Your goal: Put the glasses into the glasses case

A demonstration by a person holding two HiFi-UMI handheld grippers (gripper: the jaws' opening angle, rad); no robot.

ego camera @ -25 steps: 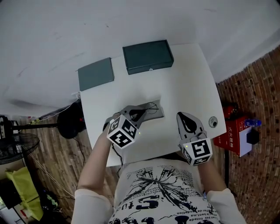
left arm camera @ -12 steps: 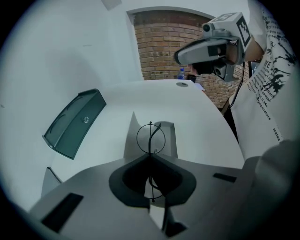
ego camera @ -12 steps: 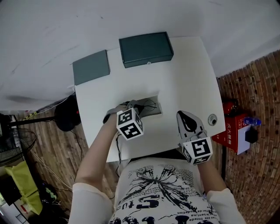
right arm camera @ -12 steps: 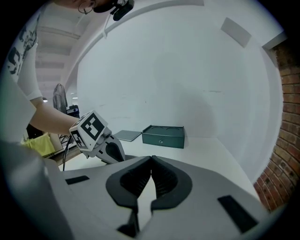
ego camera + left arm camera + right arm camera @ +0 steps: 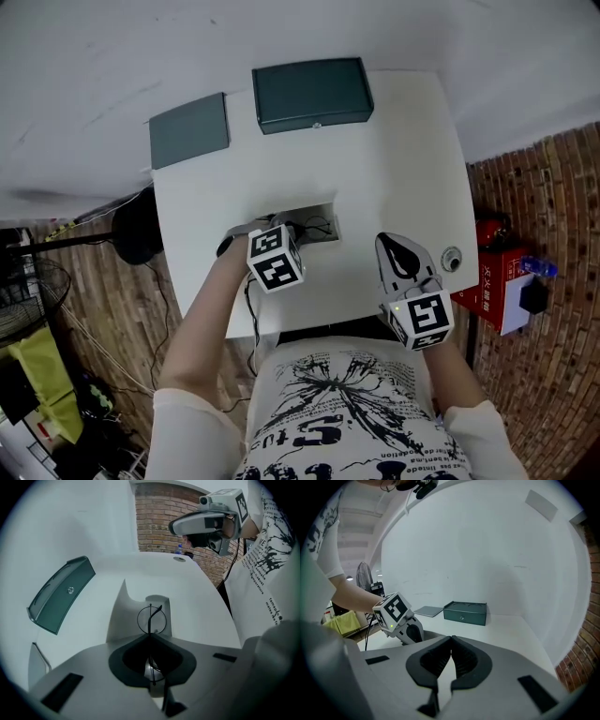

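Note:
Thin black wire glasses (image 5: 151, 619) with round lenses are pinched in my left gripper (image 5: 151, 638), which is shut on them. They hang just above a flat grey cloth (image 5: 307, 218) at the table's middle. In the head view the left gripper (image 5: 287, 231) shows under its marker cube, with the glasses (image 5: 315, 228) past its tips. The dark green glasses case (image 5: 312, 94) stands at the table's far edge, apart from both grippers; it also shows as the case (image 5: 58, 597) and the case (image 5: 465, 611). My right gripper (image 5: 451, 641) is shut and empty; the right gripper (image 5: 391, 242) sits near the front right.
A flat grey-green lid (image 5: 188, 129) lies left of the case. A small round metal fitting (image 5: 452, 258) sits near the white table's (image 5: 403, 169) right edge. A red box (image 5: 492, 281) stands on the floor beyond that edge, and a white wall rises behind the table.
My left gripper has moved a little forward and up with the glasses still held, and the case now shows further left in its view. The right gripper has barely moved.

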